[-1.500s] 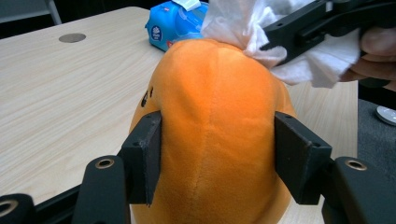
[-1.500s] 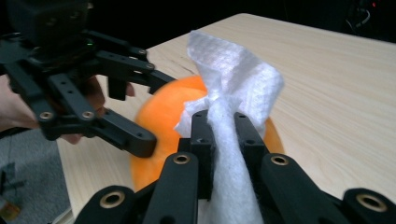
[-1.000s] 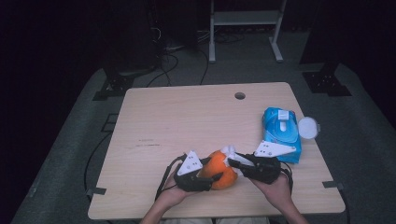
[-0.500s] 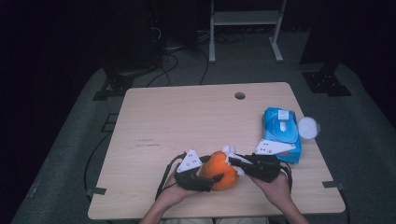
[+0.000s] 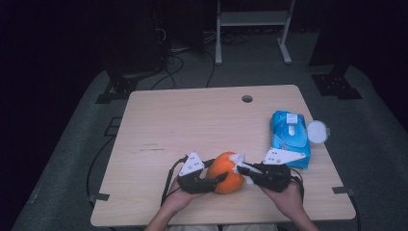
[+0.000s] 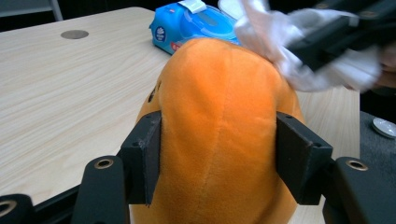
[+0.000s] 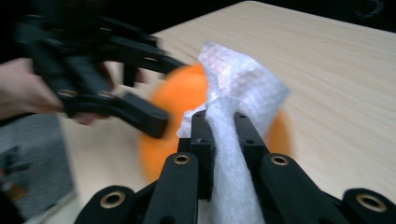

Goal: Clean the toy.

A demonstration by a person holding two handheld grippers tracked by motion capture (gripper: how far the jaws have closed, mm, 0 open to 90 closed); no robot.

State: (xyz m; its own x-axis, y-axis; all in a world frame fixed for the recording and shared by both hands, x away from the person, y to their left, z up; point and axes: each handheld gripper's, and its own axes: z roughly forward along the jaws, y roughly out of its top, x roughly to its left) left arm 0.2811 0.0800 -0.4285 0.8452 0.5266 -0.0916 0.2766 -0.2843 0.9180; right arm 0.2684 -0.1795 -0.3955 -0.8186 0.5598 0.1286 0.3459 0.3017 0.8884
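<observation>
- Little has shifted since a second ago: the orange plush toy (image 5: 226,179) sits in the same spot near the front edge of the worktop (image 5: 202,125), and both hands are where they were. The white wipe (image 5: 239,161) has edged only slightly across the toy's top right side.
- The left tongs (image 5: 211,182) are clamped on the toy; in the left gripper view the two black pads press into its flanks (image 6: 219,135) and steady it.
- The right tongs (image 5: 245,169) are closed narrowly on the wipe (image 7: 233,154), whose free end is bunched against the orange fabric.
- I judge this to be mid-wipe: short strokes over one patch, with the toy held firm rather than turned. Most of its surface has not yet been covered, so the job seems well short of done.
- The blue wipe packet (image 5: 290,137) lies to the right, its lid (image 5: 318,131) flipped open, well apart from the toy and untouched.
</observation>
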